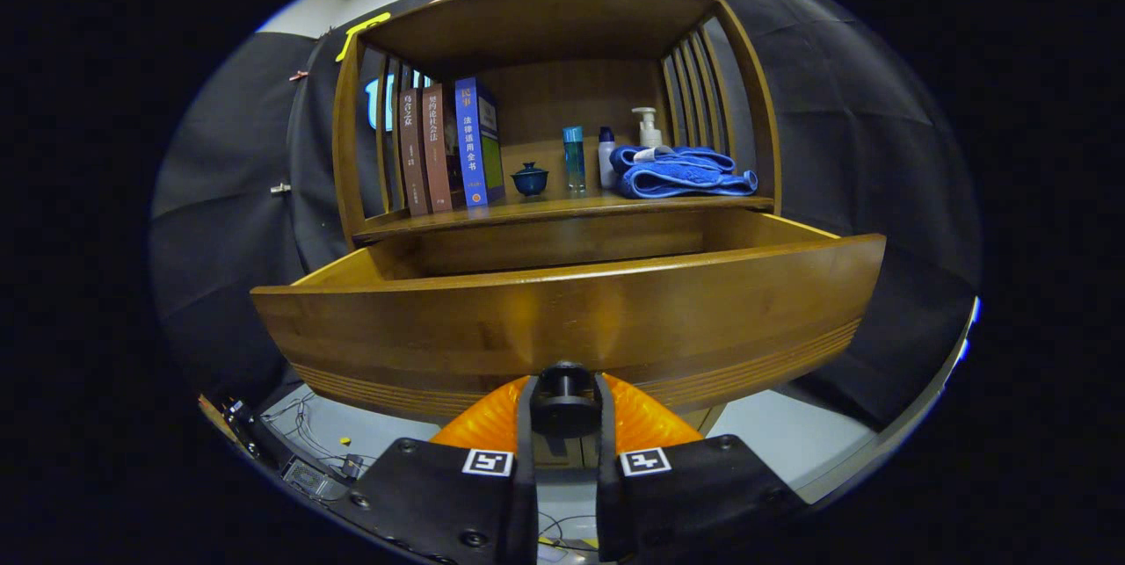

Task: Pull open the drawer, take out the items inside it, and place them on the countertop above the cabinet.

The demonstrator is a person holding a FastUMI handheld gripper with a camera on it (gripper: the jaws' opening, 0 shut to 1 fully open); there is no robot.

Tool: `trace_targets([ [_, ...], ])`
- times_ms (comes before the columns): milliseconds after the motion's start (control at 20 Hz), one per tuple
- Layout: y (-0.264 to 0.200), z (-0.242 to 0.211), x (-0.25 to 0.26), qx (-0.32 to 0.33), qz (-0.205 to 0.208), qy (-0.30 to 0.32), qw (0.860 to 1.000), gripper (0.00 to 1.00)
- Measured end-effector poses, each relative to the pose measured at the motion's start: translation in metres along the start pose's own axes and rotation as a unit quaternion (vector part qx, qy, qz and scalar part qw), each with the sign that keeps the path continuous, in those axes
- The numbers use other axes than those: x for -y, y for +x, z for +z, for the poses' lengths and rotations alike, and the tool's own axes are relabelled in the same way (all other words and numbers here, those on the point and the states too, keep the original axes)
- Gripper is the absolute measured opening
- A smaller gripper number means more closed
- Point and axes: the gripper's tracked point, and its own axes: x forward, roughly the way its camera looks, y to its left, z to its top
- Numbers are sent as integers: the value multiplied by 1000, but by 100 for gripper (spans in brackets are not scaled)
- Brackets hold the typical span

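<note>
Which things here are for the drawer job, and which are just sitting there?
For the job: drawer, pulled open; its knob, gripped by the gripper; the countertop.
Just sitting there: books, teacup, bottles, pump bottle, blue towel.

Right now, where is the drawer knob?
In the gripper view, the knob sits between the gripper's two fingers, which are shut on it, at the bottom middle of the pulled-out drawer front.
</note>
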Motion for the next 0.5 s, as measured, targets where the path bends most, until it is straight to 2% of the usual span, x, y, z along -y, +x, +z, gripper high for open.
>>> trace_targets([
  [400,-12,-11,0,-6,13,3,1000,31],
  [500,-13,-9,3,-21,19,9,1000,57],
])
